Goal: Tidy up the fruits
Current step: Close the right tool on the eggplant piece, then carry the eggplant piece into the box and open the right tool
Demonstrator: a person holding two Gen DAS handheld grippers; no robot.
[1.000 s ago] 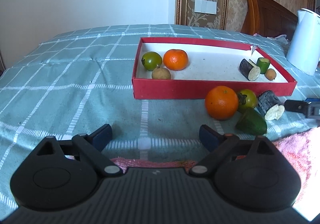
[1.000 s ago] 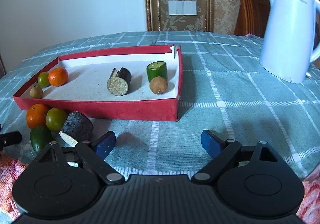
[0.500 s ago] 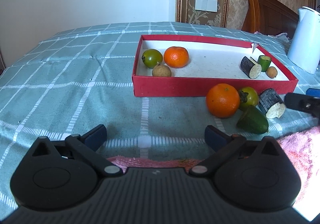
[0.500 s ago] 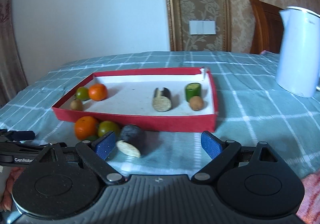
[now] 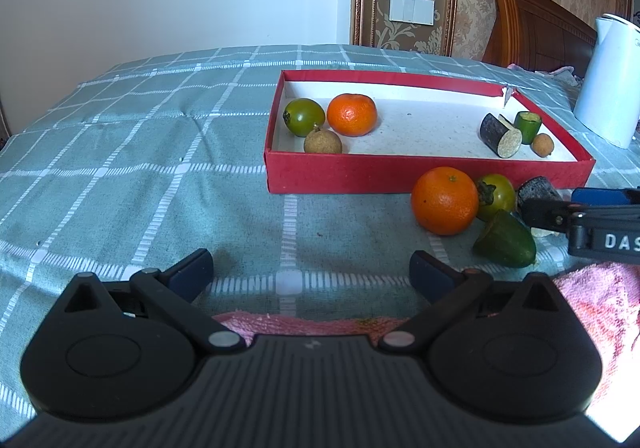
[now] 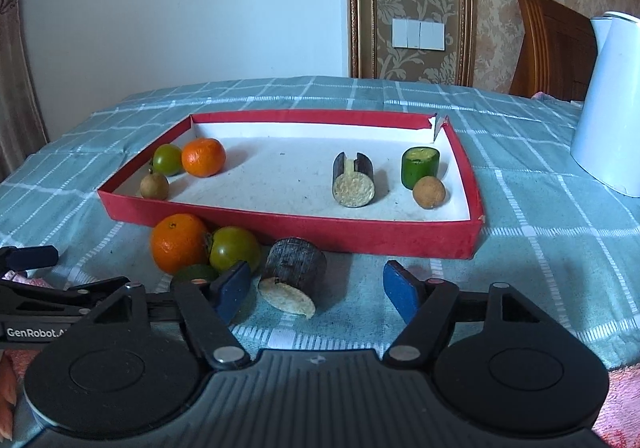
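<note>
A red tray [image 6: 280, 222] [image 5: 400, 178] holds a green fruit, an orange [image 6: 203, 157], a brown longan at its left, and a dark eggplant piece [image 6: 354, 180], a cucumber piece and another longan at its right. In front of it on the cloth lie an orange [image 6: 178, 243] [image 5: 445, 201], a green persimmon [image 6: 234, 250], a green piece [image 5: 506, 244] and a dark eggplant piece [image 6: 294, 274]. My right gripper [image 6: 316, 292] is open, its fingers on either side of that eggplant piece. My left gripper [image 5: 310, 274] is open and empty over bare cloth.
A white kettle [image 6: 612, 104] stands at the right on the teal checked tablecloth [image 5: 120, 168]. A pink towel [image 5: 600, 296] lies at the near edge. A wooden chair back stands behind the table.
My right gripper has swung left and come down around the dark eggplant piece in front of the tray. My left gripper has drifted slightly and stays open.
</note>
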